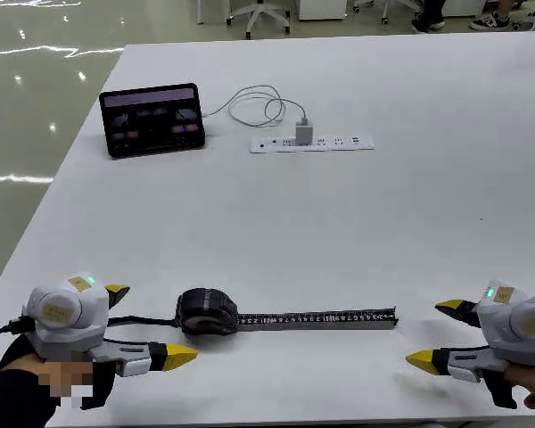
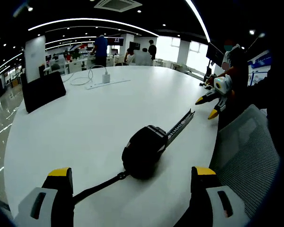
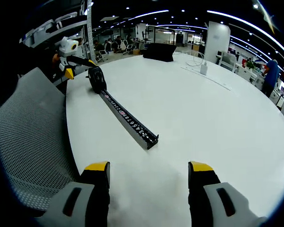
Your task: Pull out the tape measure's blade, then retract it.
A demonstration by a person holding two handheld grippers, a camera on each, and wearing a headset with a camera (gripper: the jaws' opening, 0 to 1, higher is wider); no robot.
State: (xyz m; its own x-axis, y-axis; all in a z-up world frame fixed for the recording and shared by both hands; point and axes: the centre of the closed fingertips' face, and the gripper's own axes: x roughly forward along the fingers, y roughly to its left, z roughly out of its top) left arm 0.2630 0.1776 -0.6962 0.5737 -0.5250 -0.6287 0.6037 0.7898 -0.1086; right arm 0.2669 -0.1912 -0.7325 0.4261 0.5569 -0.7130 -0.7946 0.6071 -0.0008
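The tape measure (image 1: 207, 311) lies on the tabletop (image 1: 339, 223) just ahead of the left gripper (image 1: 158, 322), its blade (image 1: 316, 318) stretched flat toward the right gripper (image 1: 424, 332) waiting near the tip, both grippers' fingers (image 1: 174, 357) spread wide and empty.

Black tape measure (image 1: 208, 311); white table (image 1: 383, 223); black tablet (image 1: 152, 119).

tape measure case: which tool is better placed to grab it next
Left, probably: the left tool is open right beside the case; the right tool is past the blade tip.
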